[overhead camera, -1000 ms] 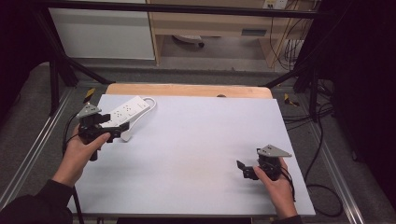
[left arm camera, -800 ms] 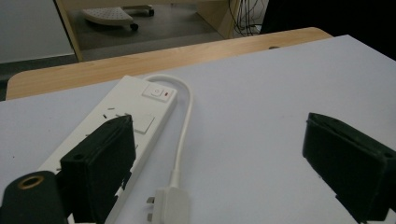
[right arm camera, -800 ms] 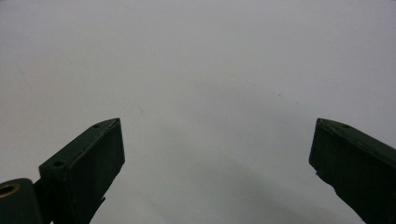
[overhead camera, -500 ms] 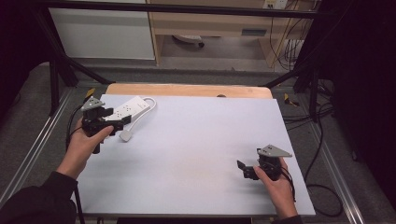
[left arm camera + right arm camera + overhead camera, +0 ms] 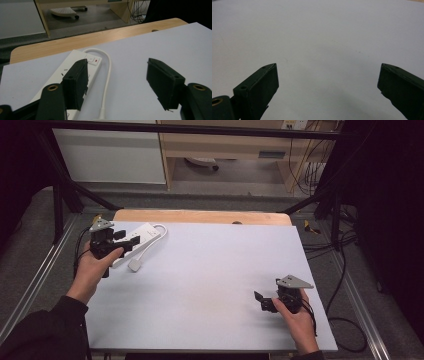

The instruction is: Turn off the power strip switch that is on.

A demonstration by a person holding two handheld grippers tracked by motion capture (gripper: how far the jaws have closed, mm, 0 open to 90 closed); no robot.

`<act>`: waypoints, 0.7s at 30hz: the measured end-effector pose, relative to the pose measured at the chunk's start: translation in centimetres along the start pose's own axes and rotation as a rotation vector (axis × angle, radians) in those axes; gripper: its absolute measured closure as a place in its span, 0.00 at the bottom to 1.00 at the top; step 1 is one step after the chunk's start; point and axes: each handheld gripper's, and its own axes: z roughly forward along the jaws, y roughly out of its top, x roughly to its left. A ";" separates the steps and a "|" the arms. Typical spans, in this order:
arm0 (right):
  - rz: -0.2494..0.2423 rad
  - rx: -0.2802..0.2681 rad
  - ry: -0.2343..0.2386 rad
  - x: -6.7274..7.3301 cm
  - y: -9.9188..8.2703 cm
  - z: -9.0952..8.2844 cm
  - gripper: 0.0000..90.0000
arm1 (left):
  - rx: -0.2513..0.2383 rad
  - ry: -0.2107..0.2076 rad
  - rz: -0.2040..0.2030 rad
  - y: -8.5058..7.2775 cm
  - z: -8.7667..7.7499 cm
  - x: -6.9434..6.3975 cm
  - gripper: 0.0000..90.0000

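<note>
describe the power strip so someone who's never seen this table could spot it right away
Start at the white table top and go to its far left corner, by the wooden edge. The power strip lies there under the left gripper: a long white bar with a red switch and a looping white cord.

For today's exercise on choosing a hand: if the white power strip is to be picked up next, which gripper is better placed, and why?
Left. The left gripper is open right over the power strip; the right gripper sits open at the table's opposite near corner.
</note>
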 end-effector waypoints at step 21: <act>-0.001 -0.002 0.001 -0.1 0.0 -0.1 0.04 | -0.012 0.045 0.005 0.6 1.6 0.7 0.68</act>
